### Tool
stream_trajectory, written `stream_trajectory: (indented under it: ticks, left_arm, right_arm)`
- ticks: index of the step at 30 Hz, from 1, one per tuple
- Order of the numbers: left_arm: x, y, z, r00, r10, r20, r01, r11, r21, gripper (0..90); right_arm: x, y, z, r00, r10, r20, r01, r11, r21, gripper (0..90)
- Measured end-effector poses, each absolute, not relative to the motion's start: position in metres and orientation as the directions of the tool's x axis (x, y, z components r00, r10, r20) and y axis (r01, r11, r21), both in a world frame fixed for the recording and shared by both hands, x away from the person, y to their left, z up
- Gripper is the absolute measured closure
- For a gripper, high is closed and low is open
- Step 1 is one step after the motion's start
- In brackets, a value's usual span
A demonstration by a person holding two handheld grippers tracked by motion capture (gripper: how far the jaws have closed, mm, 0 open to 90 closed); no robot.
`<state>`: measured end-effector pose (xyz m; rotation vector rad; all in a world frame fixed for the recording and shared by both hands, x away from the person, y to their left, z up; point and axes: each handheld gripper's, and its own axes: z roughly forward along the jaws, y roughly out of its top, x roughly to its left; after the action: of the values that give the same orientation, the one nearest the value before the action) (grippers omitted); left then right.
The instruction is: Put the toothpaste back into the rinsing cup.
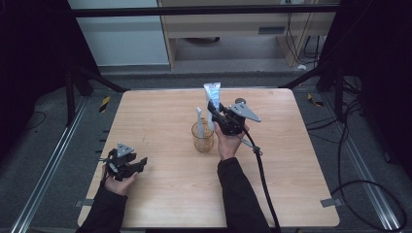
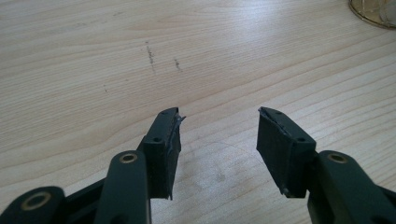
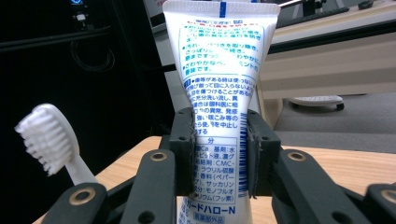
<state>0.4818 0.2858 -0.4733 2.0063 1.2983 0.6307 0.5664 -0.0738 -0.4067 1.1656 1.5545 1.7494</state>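
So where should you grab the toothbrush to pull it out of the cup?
Probably by the thin neck just under the bristles, coming from above. The toothbrush stands nearly upright in the amber cup, head up, so only its top part sticks out. The tube in the right gripper sits close beside it.

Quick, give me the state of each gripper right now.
Left gripper: open, holding nothing, low over the bare wooden table.
Right gripper: shut on the toothpaste tube, held upright above the glass cup with the toothbrush.
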Motion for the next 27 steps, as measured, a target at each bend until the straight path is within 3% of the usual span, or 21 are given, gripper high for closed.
stream_trajectory:
  ticks: [27]
  left_arm:
    - [0.482, 0.286, -0.473, 0.391, 0.919, 0.044, 0.603, -0.292, 0.743, 48.4]
  right_arm:
    - [0.584, -0.051, -0.429, -0.508, 0.823, 0.254, 0.205, -0.171, 0.964, 68.2]
